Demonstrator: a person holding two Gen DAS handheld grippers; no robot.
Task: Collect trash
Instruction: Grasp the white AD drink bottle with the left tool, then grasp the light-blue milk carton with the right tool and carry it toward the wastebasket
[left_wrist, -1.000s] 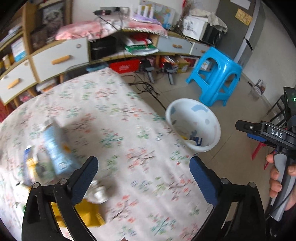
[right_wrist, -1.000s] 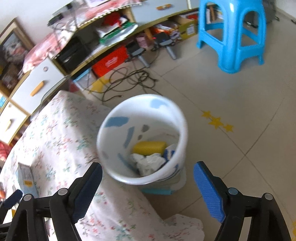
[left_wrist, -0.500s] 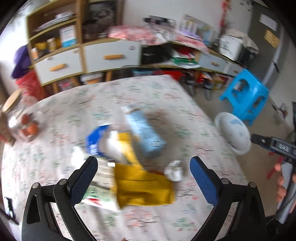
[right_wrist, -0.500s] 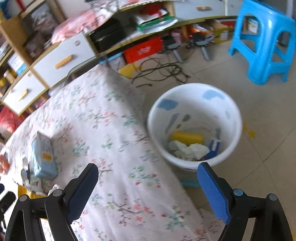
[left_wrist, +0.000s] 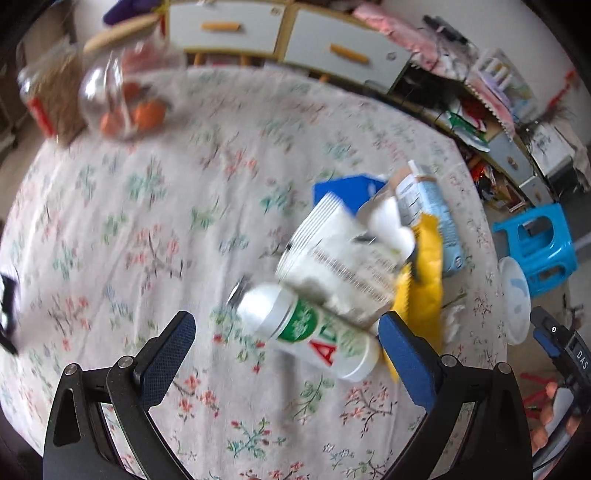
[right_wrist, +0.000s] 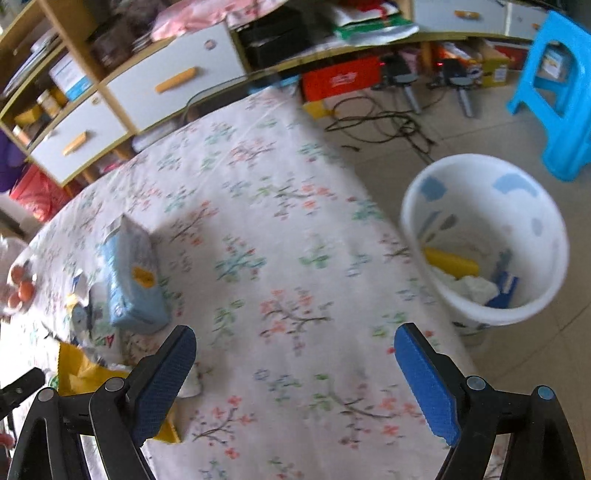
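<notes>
Fingers of my left hand-held gripper (left_wrist: 286, 347) stand wide apart with nothing between them, hovering over the surface (left_wrist: 155, 206), which wears a floral cloth. Just ahead of them lies a heap of trash: a white bottle (left_wrist: 310, 328) on its side with green and red print, touching a white ribbed cup (left_wrist: 332, 258) behind it. A yellow wrapper (left_wrist: 428, 269) sits against the cup's right, and a pale blue carton (left_wrist: 432, 206) lies beyond. Farther off, near the far left edge, I see a glass jar (left_wrist: 122, 99) holding orange fruit.

My right hand-held gripper (right_wrist: 293, 373) is also spread open and empty, above the surface's right edge. To its left lies the same carton (right_wrist: 131, 280) with the yellow wrapper (right_wrist: 77, 365) nearer me. Off the edge to the right, a white bin (right_wrist: 484, 236) stands on the floor, holding some crumpled paper, a yellow piece and something blue. A blue stool (right_wrist: 561, 88) stands beyond it.
</notes>
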